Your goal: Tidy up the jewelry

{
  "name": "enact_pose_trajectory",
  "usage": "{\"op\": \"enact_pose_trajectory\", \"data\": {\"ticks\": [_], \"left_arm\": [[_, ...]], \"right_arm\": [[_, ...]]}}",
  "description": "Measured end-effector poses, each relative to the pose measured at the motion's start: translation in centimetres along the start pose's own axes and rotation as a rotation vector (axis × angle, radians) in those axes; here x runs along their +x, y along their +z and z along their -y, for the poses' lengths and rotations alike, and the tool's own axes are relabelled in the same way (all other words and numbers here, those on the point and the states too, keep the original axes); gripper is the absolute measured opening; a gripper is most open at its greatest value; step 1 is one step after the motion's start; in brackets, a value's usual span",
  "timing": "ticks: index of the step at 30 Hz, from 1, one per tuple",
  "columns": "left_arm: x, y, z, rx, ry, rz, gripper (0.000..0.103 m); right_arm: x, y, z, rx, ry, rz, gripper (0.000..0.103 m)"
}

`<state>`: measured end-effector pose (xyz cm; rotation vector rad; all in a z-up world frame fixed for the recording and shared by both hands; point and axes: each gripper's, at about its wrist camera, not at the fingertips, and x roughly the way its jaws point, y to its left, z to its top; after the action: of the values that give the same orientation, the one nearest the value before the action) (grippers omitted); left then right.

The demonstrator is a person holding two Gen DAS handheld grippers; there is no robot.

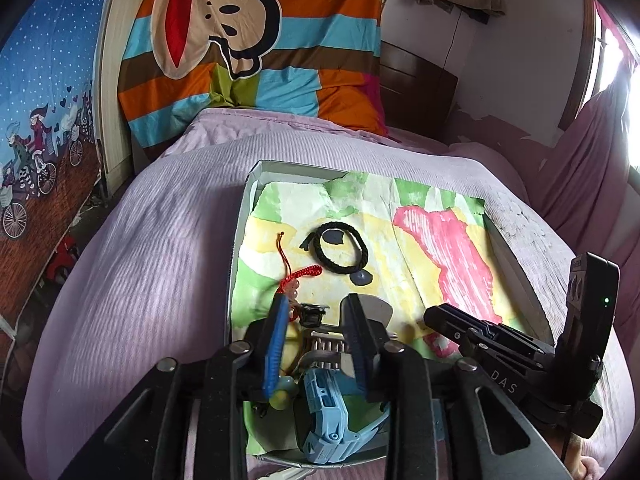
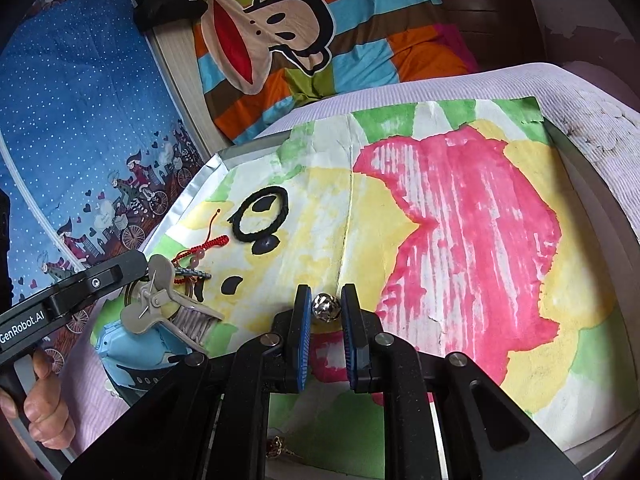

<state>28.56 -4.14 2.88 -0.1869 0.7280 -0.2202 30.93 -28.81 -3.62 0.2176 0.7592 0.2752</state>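
Left wrist view. Shallow tray lined with a painted paper sheet, set on a bed with a lilac cover. The left hand-held gripper stands partly open over the near left corner of the tray, where the jewelry is heaped: a grey hair claw clip, a blue watch beneath it, and a red cord bracelet with pale beads trailing just beside the left finger. The pads press on nothing I can make out; the clip lies between and below them. A black braided band lies apart, further up the sheet. The right hand-held gripper enters from the right, low over the paper.

Right wrist view. The right hand-held gripper is narrow, its blue pads closed on a small faceted silver bead, held at the very tips just above the sheet. The left tool reaches in at the left edge over the heap.

Handling, as I judge it. Bead: hard, light, round and slick, liable to squirt out sideways; keep it centred on the pads. Cord bracelet: limp and likely to snag the clip; take it at the knotted red section. Clip: stiff and springy; grip across its body. Watch: heaviest piece; take it by the strap.
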Motion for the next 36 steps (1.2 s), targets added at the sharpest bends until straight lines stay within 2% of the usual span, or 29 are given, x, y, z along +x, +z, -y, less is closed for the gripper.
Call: {"op": "enact_pose_trajectory", "data": {"ticks": [1,3,6,7,8,10,13,14,15,17,19,22,28,36], "left_arm": [[-0.3,-0.1,-0.1,0.001,0.001,0.013,0.047],[-0.9,-0.3,-0.2,0.002,0.013,0.043,0.056],[-1.8,-0.4,-0.4,0.0,0.013,0.072,0.061],[-2.3,-0.6,-0.5,0.002,0.019,0.084,0.067],[-2.8,-0.8,-0.6,0.006,0.024,0.101,0.07],[-3.8,-1.3,-0.7,0.008,0.035,0.134,0.084],[-5.3,-2.1,-0.9,0.015,0.054,0.182,0.095],[-5.8,-2.5,-1.0,0.018,0.062,0.198,0.098],[-6.3,-2.8,-1.0,0.02,0.07,0.215,0.102],[-7.4,-3.6,-1.3,0.018,0.086,0.259,0.103],[-8.3,-4.4,-1.5,0.021,0.087,0.292,0.103],[-9.3,-5.4,-1.6,0.025,0.098,0.311,0.103],[-11.2,-6.8,-0.7,0.081,0.123,0.354,0.103],[-14.5,-9.2,0.9,0.13,0.151,0.385,0.103]], "right_arm": [[-0.1,-0.1,0.0,0.002,0.003,0.004,0.015],[-0.6,-0.1,0.3,0.001,0.003,0.02,0.02],[-1.8,-0.4,0.3,-0.007,-0.005,0.062,0.038],[-2.3,-0.6,0.3,-0.011,-0.01,0.081,0.045],[-2.9,-0.7,0.3,-0.015,-0.016,0.101,0.048],[-4.1,-0.7,0.5,-0.017,-0.025,0.133,0.053],[-6.1,-1.0,0.6,-0.016,-0.051,0.188,0.07],[-6.8,-1.2,0.5,-0.018,-0.06,0.208,0.077],[-7.5,-1.3,0.5,-0.022,-0.066,0.227,0.08],[-8.9,-1.9,0.3,-0.032,-0.089,0.268,0.092],[-10.3,-2.5,0.1,-0.044,-0.103,0.307,0.098],[-12.4,-3.4,-0.6,-0.074,-0.123,0.363,0.101],[-16.0,-5.0,-2.1,-0.119,-0.158,0.453,0.101],[-20.0,-7.0,-4.2,-0.167,-0.152,0.493,0.101]]}}
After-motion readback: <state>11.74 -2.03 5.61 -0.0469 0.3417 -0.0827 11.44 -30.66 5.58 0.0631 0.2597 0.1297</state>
